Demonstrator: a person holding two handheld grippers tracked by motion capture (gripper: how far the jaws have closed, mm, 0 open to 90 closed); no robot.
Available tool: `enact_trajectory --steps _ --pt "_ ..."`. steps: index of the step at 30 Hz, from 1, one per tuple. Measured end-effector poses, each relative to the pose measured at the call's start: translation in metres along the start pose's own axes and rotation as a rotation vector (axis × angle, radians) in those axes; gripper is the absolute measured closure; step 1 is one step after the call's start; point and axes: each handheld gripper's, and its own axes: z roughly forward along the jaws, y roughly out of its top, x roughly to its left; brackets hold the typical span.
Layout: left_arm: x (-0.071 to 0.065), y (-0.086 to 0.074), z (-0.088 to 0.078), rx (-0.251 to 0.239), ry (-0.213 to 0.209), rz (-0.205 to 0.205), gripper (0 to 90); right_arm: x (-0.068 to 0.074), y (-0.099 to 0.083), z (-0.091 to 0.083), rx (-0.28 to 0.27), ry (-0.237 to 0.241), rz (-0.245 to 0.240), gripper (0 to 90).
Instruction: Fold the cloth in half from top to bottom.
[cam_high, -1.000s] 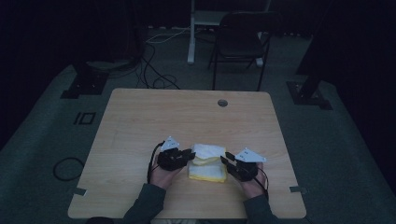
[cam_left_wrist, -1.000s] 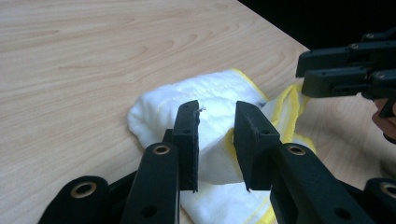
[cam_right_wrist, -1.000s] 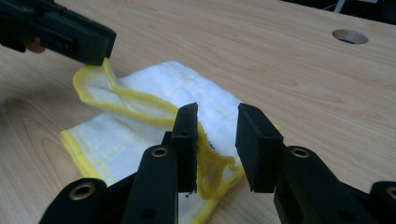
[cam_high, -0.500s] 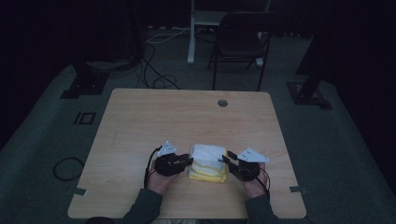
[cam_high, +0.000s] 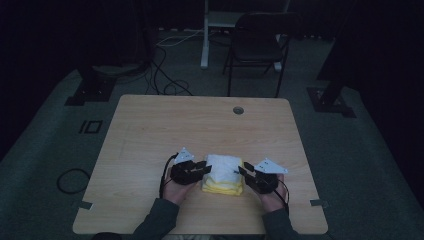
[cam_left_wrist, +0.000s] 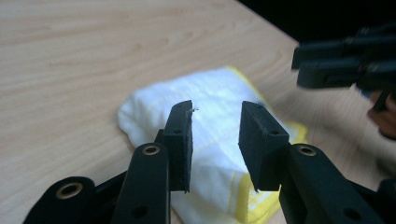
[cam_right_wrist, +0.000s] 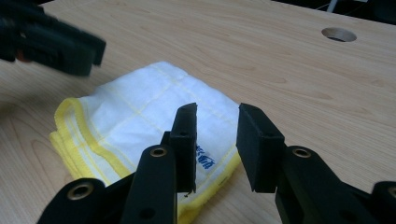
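Observation:
A folded white cloth with yellow edges (cam_high: 223, 174) lies on the wooden table (cam_high: 200, 125) near its front edge. My left gripper (cam_high: 205, 169) sits at the cloth's left side and my right gripper (cam_high: 242, 173) at its right side, both pointing inward. In the left gripper view the left gripper (cam_left_wrist: 215, 140) is open, with the cloth (cam_left_wrist: 205, 93) just beyond and below its tips. In the right gripper view the right gripper (cam_right_wrist: 215, 140) is open over the cloth's (cam_right_wrist: 140, 112) near corner, which carries a small blue print. Neither gripper holds anything.
A round cable hole (cam_high: 238, 110) sits at the table's far side. A dark folding chair (cam_high: 257, 47) and a white post (cam_high: 205, 35) stand on the floor beyond. Cables (cam_high: 165, 75) lie on the floor at the back left.
My left gripper has shifted slightly toward the table's front edge beside the cloth. The right gripper and the cloth have hardly moved.

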Motion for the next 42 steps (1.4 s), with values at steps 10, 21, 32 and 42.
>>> enact_trajectory --steps 10,21,32,42 --pt "-0.003 -0.033 -0.001 0.104 0.037 0.067 65.3 -0.004 -0.002 0.0 0.004 -0.011 0.008 68.4" --pt "0.012 -0.041 -0.019 0.07 0.074 0.017 63.0 -0.016 -0.011 0.008 0.037 -0.035 0.031 68.4" --pt "0.044 -0.035 -0.037 0.038 0.2 -0.022 63.0 -0.026 -0.019 0.019 0.095 -0.069 0.04 67.5" --pt "0.069 -0.032 -0.047 0.035 0.273 -0.076 62.3 -0.039 -0.023 0.022 0.138 -0.118 0.054 67.2"
